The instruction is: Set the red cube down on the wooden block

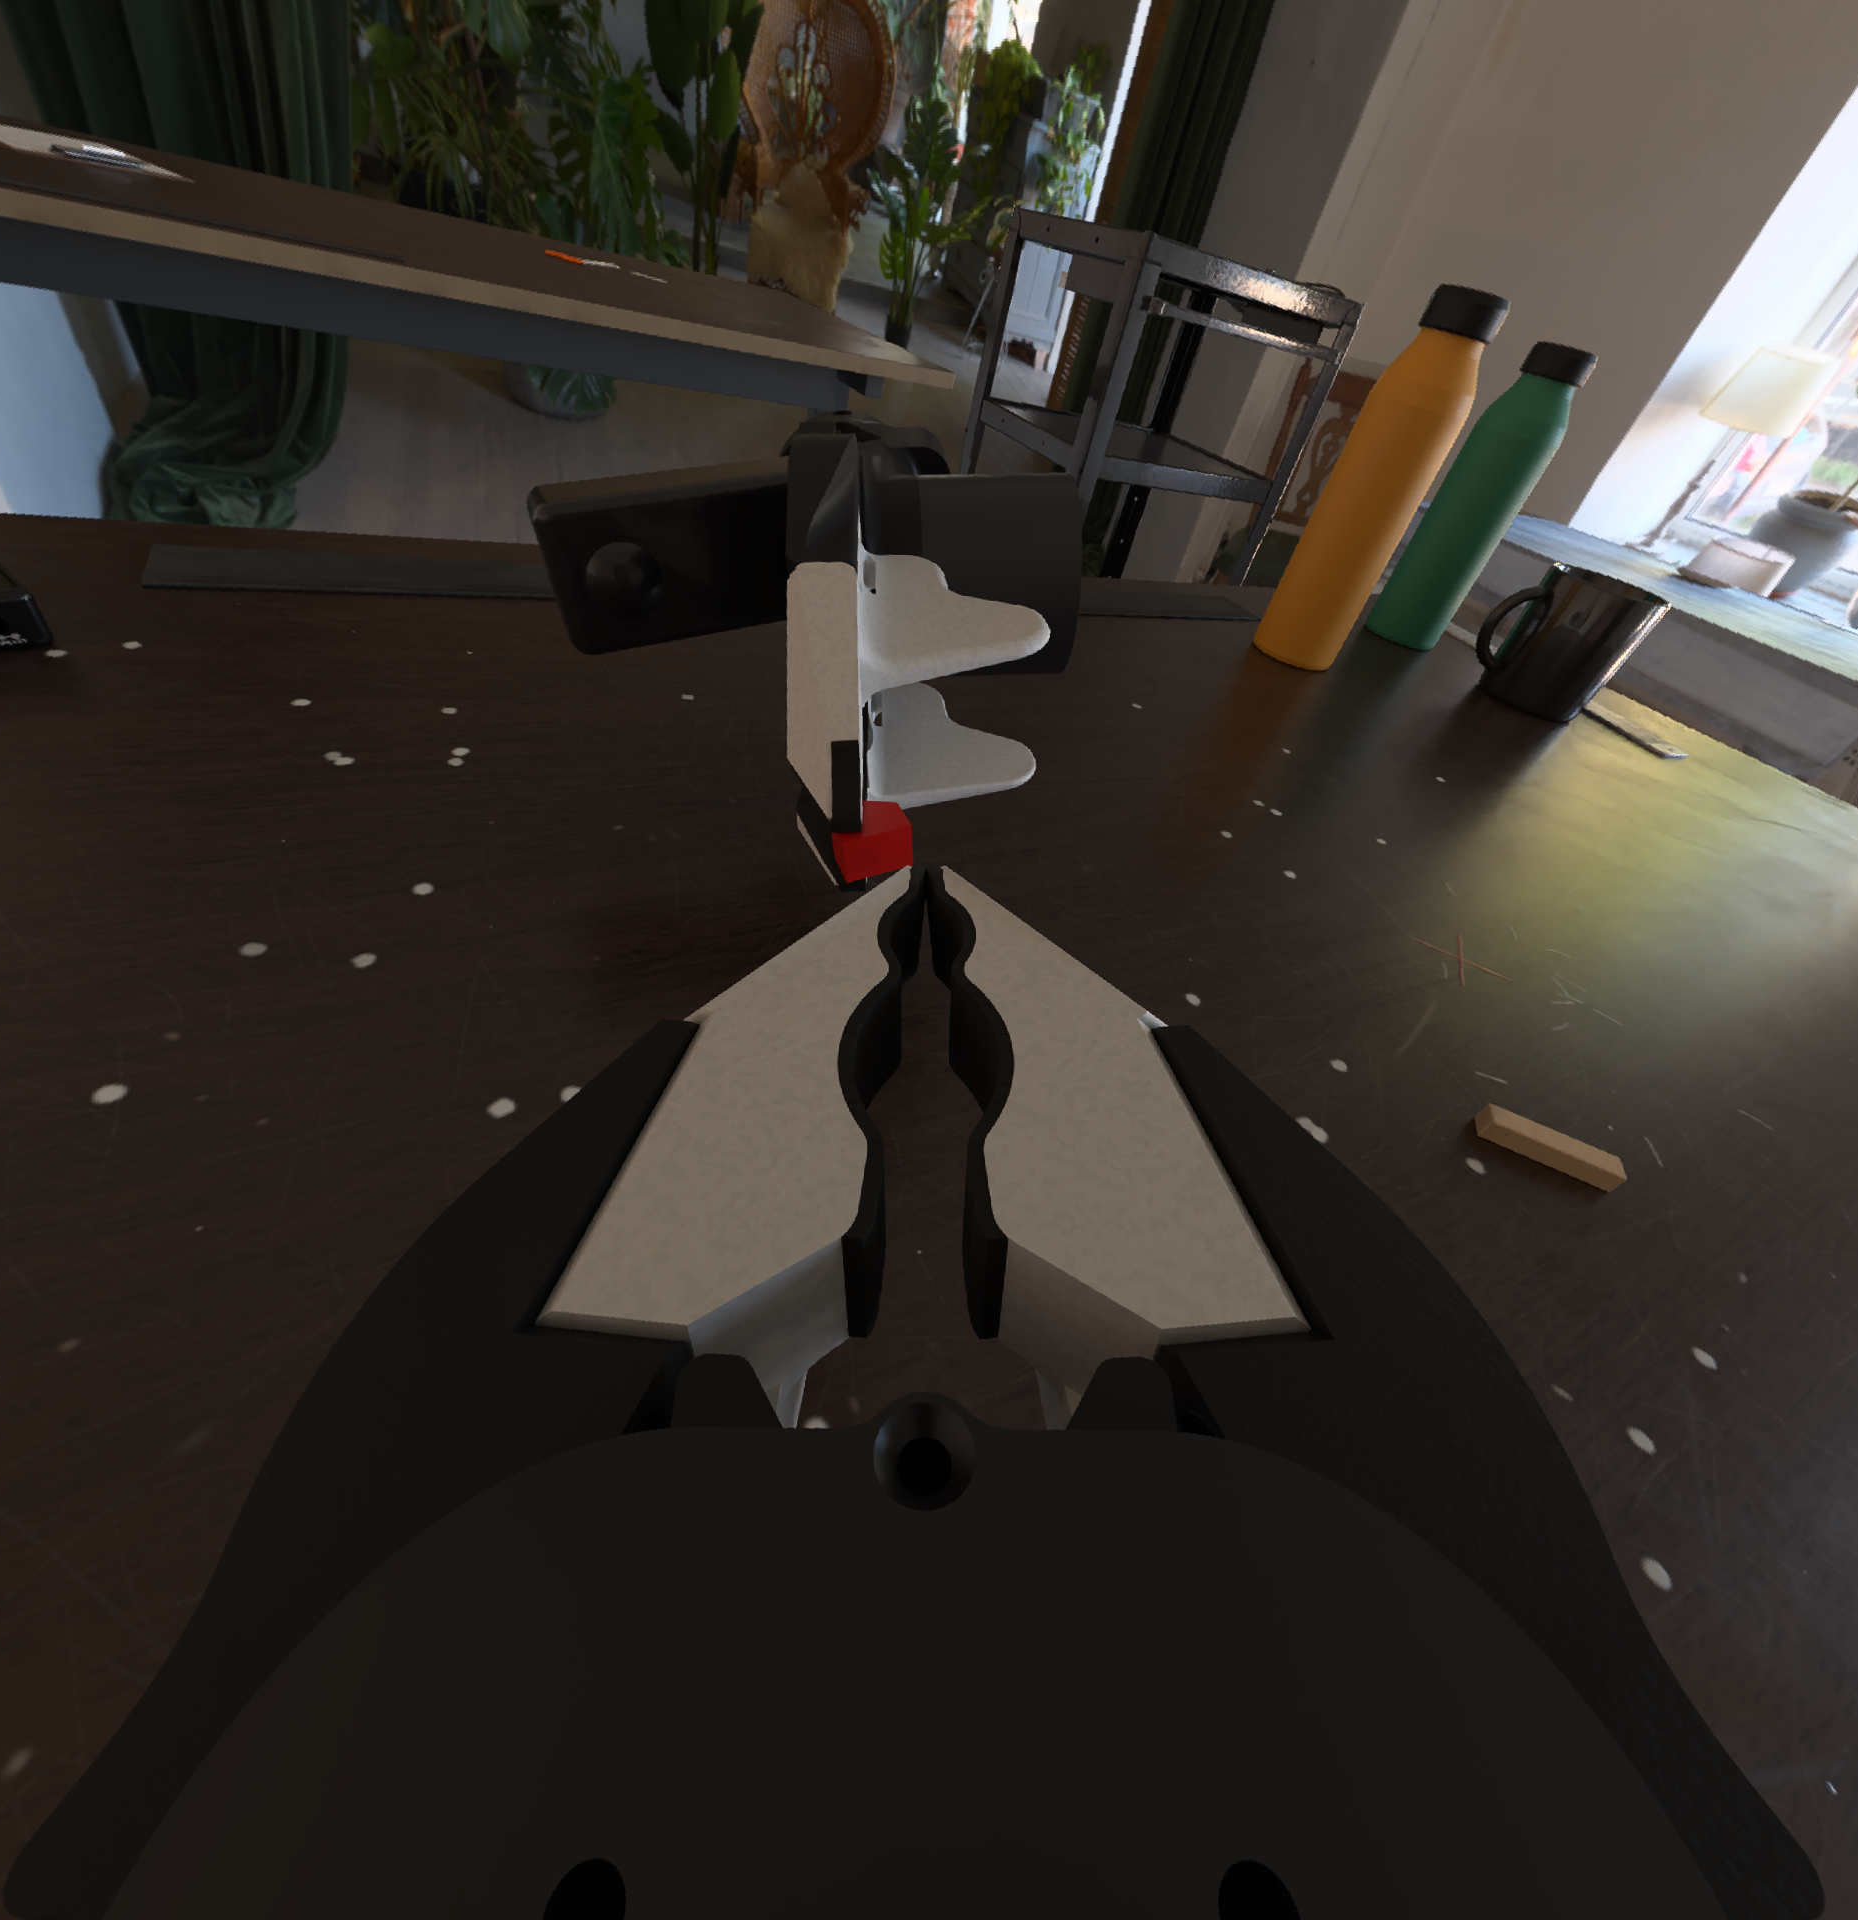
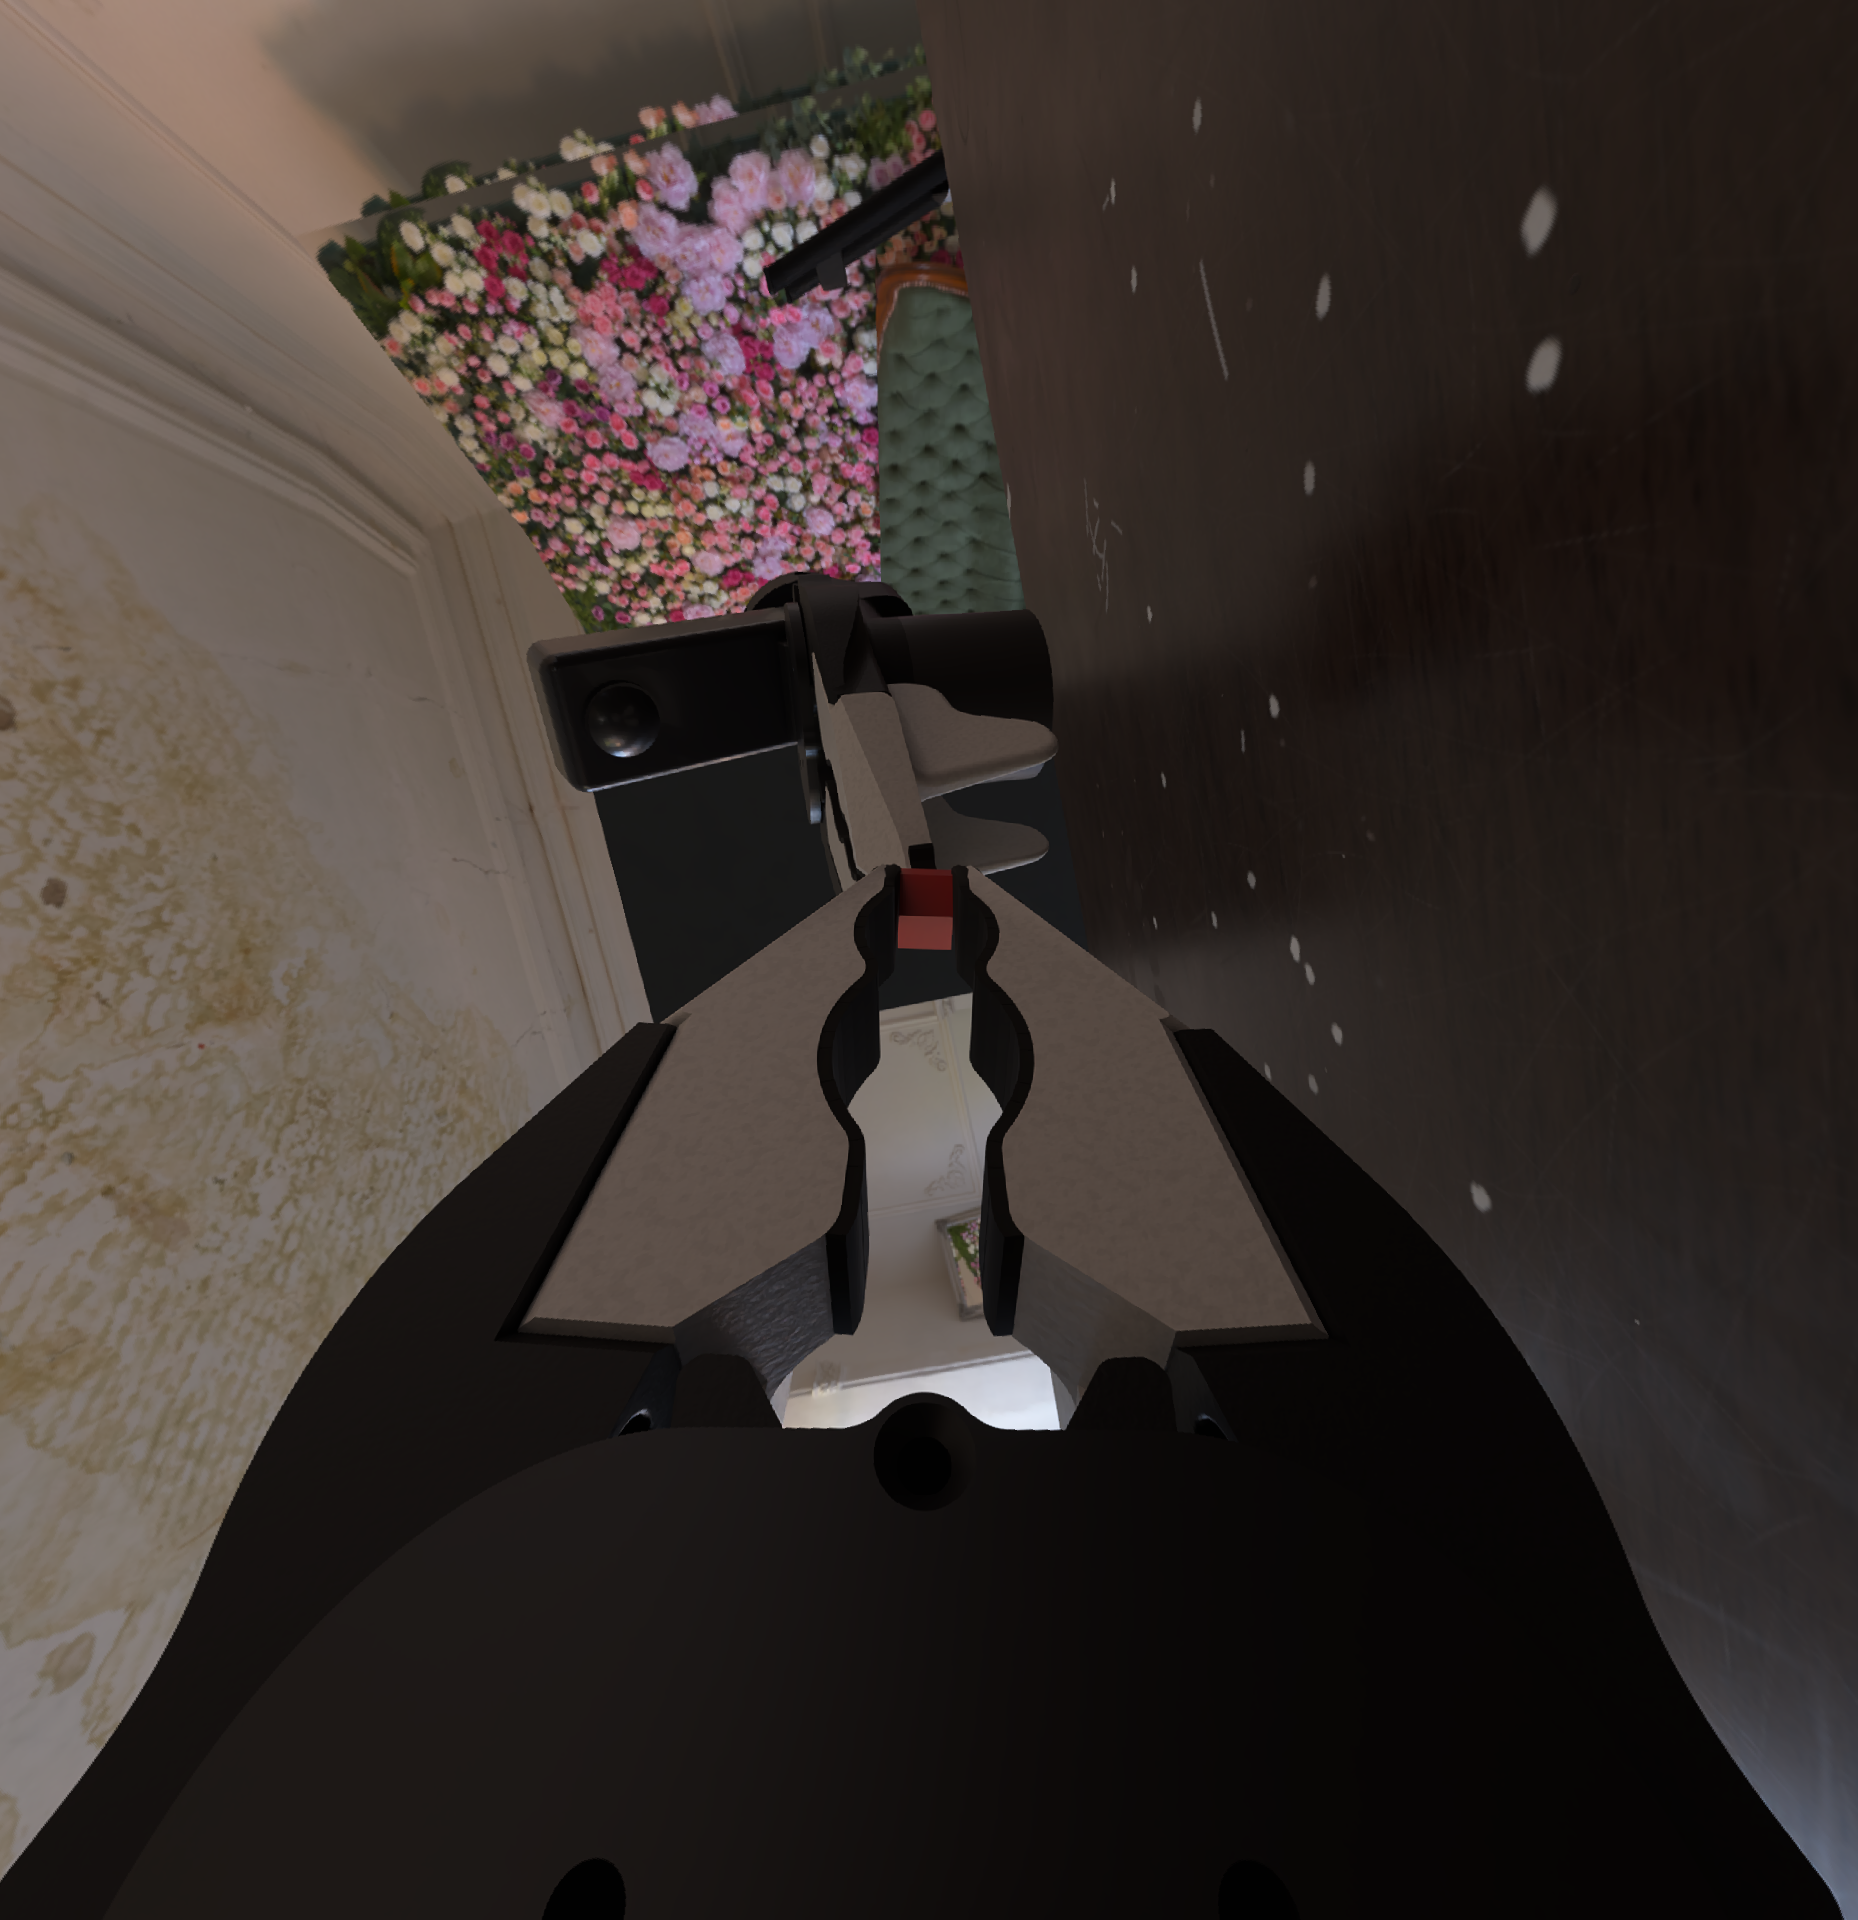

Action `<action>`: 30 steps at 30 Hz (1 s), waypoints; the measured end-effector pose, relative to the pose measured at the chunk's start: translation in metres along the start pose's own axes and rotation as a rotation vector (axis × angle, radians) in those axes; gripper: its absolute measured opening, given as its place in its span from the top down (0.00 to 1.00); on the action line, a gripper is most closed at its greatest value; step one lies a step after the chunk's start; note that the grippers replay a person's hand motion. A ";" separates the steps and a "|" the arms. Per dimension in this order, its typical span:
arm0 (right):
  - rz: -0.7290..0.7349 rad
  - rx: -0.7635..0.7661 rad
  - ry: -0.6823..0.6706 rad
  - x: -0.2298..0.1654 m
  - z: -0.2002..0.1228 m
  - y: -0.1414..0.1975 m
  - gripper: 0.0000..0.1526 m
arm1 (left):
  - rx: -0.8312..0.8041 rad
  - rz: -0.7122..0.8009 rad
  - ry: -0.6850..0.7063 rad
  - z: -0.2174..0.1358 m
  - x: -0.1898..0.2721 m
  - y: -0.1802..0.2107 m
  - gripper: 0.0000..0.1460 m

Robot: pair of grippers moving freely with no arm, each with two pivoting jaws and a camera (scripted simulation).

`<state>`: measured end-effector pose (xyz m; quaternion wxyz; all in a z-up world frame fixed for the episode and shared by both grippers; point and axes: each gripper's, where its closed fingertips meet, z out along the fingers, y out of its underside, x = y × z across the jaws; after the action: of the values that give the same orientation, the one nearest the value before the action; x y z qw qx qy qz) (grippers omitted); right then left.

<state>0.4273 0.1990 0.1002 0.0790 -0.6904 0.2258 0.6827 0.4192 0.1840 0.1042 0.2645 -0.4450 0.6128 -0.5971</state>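
The red cube (image 2: pixel 923 914) sits clamped between the fingertips of my right gripper (image 2: pixel 925 894), which is rolled on its side above the dark table (image 2: pixel 1527 727). In the left wrist view the right gripper (image 1: pixel 857 836) points downward with the cube (image 1: pixel 883 840) at its tips, held above the table. My left gripper (image 1: pixel 925 883) is shut and empty, its tips just below and right of the cube. The left gripper (image 2: pixel 917 854) also shows just beyond the cube in the right wrist view. The wooden block (image 1: pixel 1548 1146) lies flat on the table, far right of both grippers.
An orange bottle (image 1: pixel 1372 488), a green bottle (image 1: pixel 1476 499) and a dark mug (image 1: pixel 1569 644) stand at the table's back right. A black device (image 1: pixel 0 613) lies at the far left edge. A metal shelf (image 1: pixel 1164 384) stands behind the table.
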 end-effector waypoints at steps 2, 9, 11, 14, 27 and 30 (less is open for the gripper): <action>0.000 0.014 0.000 0.000 -0.001 0.000 0.94 | 0.000 0.002 0.000 0.000 0.000 0.000 1.00; -0.047 0.023 0.033 0.000 -0.006 0.002 0.94 | -0.001 0.006 -0.001 0.001 0.000 0.000 1.00; -0.064 0.016 0.044 0.000 -0.008 0.002 0.94 | -0.001 0.006 -0.002 0.001 0.000 0.000 1.00; -0.078 0.007 0.050 0.000 -0.010 0.003 0.94 | -0.002 0.009 -0.004 0.001 0.000 0.000 1.00; -0.203 -0.127 0.061 0.001 -0.026 -0.001 0.94 | 0.020 -0.029 -0.007 0.001 -0.004 -0.001 1.00; -0.314 -0.106 0.097 -0.007 -0.038 -0.014 0.94 | 0.024 -0.051 -0.022 -0.003 -0.008 -0.001 1.00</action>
<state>0.4679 0.1970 0.1068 0.1374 -0.7526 0.0825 0.6387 0.4204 0.1924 0.1041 0.2613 -0.4640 0.5910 -0.6060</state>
